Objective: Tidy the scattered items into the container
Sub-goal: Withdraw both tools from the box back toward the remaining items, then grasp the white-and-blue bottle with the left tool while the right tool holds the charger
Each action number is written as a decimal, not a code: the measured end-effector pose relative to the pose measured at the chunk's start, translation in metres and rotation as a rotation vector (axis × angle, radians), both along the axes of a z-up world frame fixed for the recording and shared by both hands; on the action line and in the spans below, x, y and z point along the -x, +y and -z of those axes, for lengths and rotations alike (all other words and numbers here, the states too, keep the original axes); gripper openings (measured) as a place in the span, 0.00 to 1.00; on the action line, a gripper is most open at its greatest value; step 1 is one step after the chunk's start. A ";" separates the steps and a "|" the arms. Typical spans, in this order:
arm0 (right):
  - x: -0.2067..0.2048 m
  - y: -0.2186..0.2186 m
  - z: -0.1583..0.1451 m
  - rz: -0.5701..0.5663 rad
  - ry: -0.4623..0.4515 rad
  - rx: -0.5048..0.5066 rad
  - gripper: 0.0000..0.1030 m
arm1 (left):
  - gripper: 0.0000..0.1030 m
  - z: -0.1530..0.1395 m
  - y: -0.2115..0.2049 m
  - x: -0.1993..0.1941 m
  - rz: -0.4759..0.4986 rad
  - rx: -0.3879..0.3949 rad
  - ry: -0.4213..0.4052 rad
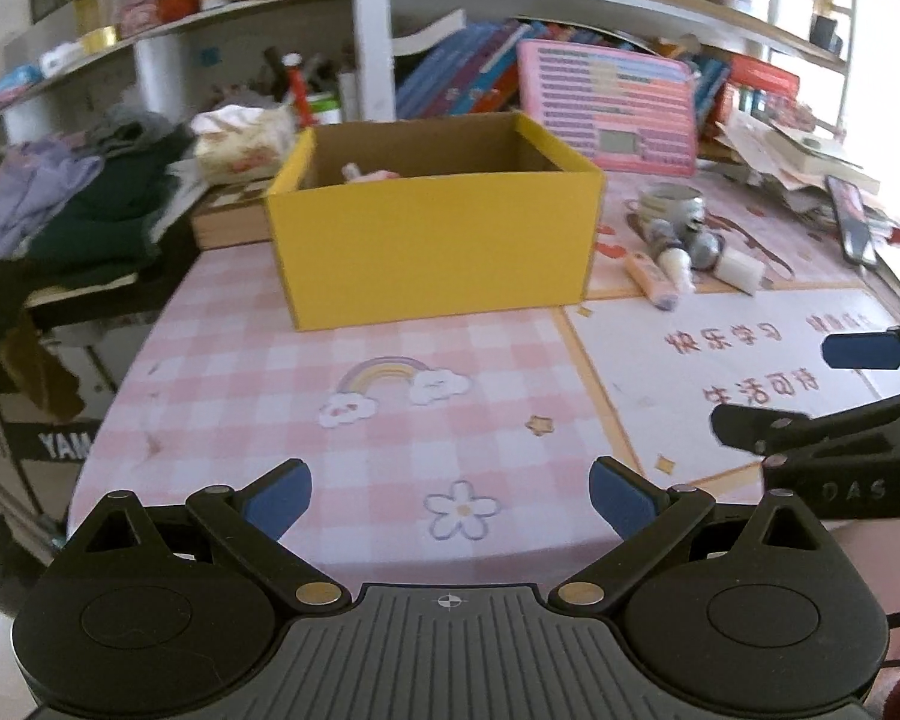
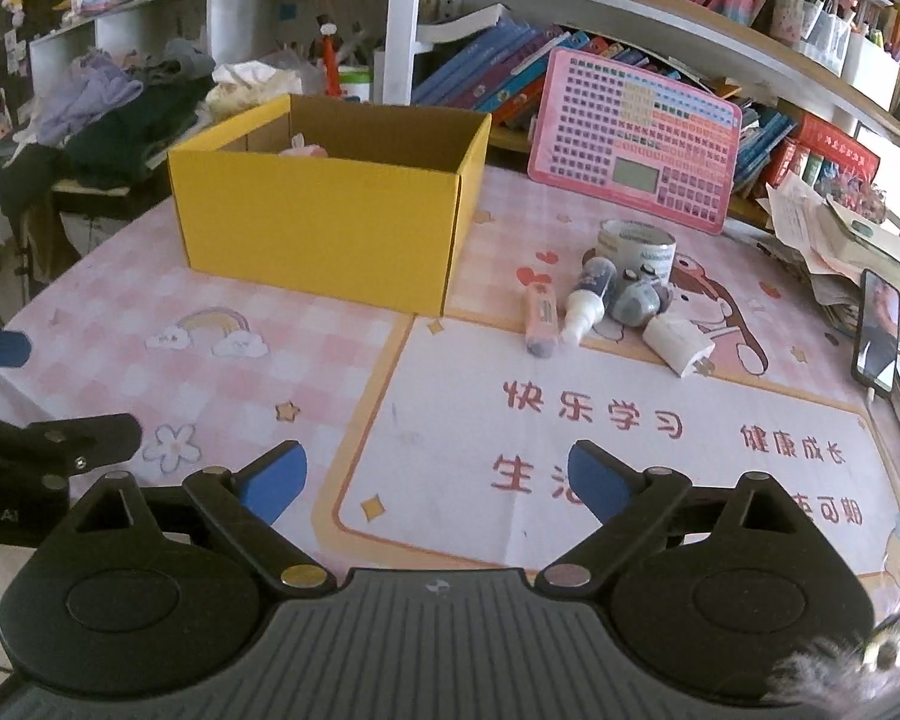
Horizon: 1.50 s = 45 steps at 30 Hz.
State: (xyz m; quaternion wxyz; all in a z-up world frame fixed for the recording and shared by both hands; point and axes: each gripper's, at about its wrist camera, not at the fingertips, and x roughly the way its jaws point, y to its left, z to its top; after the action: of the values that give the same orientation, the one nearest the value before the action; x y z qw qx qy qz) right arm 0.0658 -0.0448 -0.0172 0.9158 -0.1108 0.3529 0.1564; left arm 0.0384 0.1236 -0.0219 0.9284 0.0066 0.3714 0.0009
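Nearest us, we are holding both grippers low over the pink checked mat (image 2: pixel 222 360), tilted down toward it. The left gripper (image 1: pixel 450 495) is standing with its blue pads wide apart, nothing between them, only the flower print under the gap. The right gripper (image 2: pixel 437 480) is the same: pads spread wide, empty, hovering over the red lettering. Each one is showing at the edge of the other's view, so we are running them side by side and close together.

Farther out, the scattered items are sitting in one tight clump, right of the box: a pink tube (image 2: pixel 540 315), a squeeze bottle (image 2: pixel 585 294) just beside it, a small grey toy (image 2: pixel 639 297) touching the bottle, a white plug (image 2: pixel 678 345) in front of them and a round tin (image 2: pixel 636 249) behind. The yellow box (image 2: pixel 324 222) is standing open on the mat, well apart from both grippers, with something pink already inside (image 2: pixel 303 147); we cannot tell what it is.

Risks, as we are judging them: the clump is so packed that closing on one piece could knock or drag its neighbours; the bottle and tube are round and could roll off toward the phone (image 2: pixel 879 330) at the mat's right edge. The two grippers could also clash if both reach for the clump. The box looks light and could slide if bumped at the rim.
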 end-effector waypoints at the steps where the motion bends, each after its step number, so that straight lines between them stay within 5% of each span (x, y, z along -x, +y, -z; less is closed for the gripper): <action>1: 0.001 -0.001 0.001 0.002 0.004 0.004 0.93 | 0.98 0.000 -0.002 -0.001 0.008 0.002 0.000; 23: -0.035 -0.084 0.026 0.153 0.110 0.017 0.94 | 0.98 0.024 -0.084 -0.057 0.174 0.034 0.109; 37: -0.107 -0.142 0.028 0.123 0.106 -0.004 0.91 | 0.96 0.020 -0.149 -0.116 0.169 -0.001 0.080; 45: -0.161 -0.155 0.033 0.046 0.111 -0.037 0.63 | 0.81 0.014 -0.175 -0.156 0.150 -0.037 0.067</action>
State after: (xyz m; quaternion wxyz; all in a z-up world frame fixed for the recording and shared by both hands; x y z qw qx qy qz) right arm 0.2264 -0.2001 -0.0502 0.9001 -0.0771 0.4026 0.1479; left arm 0.1945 -0.0515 -0.0356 0.9127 0.0516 0.4006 -0.0618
